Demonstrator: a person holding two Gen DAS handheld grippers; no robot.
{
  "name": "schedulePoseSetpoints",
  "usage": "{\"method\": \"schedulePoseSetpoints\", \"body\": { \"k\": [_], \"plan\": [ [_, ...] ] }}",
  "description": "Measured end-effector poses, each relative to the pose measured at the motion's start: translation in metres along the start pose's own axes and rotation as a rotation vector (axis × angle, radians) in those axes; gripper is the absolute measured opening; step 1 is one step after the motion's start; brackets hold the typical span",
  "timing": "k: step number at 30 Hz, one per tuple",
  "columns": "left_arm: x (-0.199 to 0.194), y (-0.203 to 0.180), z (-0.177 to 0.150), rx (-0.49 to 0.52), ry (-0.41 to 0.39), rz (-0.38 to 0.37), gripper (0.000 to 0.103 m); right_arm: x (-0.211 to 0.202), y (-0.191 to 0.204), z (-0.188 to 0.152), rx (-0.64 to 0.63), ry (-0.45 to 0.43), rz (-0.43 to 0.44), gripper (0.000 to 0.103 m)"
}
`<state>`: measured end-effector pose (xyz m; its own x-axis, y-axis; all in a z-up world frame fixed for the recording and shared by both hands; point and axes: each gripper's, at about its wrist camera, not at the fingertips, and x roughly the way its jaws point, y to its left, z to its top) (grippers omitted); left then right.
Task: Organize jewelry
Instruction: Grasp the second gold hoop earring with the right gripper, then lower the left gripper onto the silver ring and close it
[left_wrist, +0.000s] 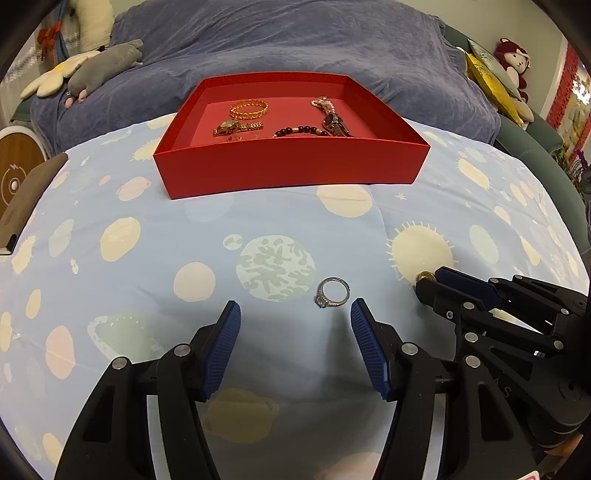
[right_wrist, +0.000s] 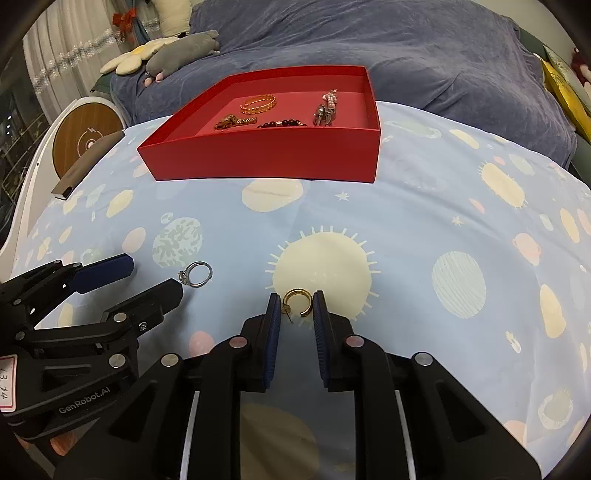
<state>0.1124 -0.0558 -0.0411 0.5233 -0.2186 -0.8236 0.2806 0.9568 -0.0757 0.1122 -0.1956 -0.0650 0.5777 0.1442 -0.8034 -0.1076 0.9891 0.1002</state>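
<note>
Left wrist view. The left gripper (left_wrist: 295, 308) has matte black arms ending in ribbed blue pads, its fingers spread wide and grasping nothing. A thin silver ring (left_wrist: 332, 292) with a small stone cluster lies flat on the bedsheet (left_wrist: 147, 258) just ahead of the fingertips, nearer the right-hand pad and touching neither. The sheet is smooth pale blue cloth printed with cream, pink and green planets. Farther back stands a shallow rectangular red box (left_wrist: 288, 162) of matte card, holding a gold chain bracelet (left_wrist: 249, 109), a gold watch (left_wrist: 236, 126), a dark bead bracelet (left_wrist: 301, 130) and a pink pearl strand (left_wrist: 325, 103). At lower right the right gripper (left_wrist: 428, 280) shows a glint of gold at its tip. A plush grey-blue blanket (left_wrist: 295, 44) lies behind the box.

Right wrist view. The right gripper (right_wrist: 297, 304) has its jaws drawn close around a gold hoop earring (right_wrist: 297, 302), an open C-shaped band with a thin post. Both blue pads (right_wrist: 275, 310) stand at the hoop's sides; whether they press it cannot be told. The earring rests on a cream sun print. The silver ring (right_wrist: 196, 274) lies to the left, beside the left gripper (right_wrist: 155, 275). The red box (right_wrist: 266, 162) stands well beyond.
</note>
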Motion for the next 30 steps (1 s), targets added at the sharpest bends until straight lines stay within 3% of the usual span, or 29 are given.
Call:
{"method": "schedulePoseSetpoints", "body": {
  "k": [18, 30],
  "plan": [
    [0.013, -0.013, 0.002, 0.035, -0.014, 0.013, 0.058, -0.008, -0.008, 0.001, 0.034, -0.004, 0.000, 0.017],
    [0.012, 0.000, 0.005, -0.006, -0.011, 0.018, 0.058, -0.010, -0.014, 0.004, 0.051, -0.011, -0.001, 0.017]
  ]
}}
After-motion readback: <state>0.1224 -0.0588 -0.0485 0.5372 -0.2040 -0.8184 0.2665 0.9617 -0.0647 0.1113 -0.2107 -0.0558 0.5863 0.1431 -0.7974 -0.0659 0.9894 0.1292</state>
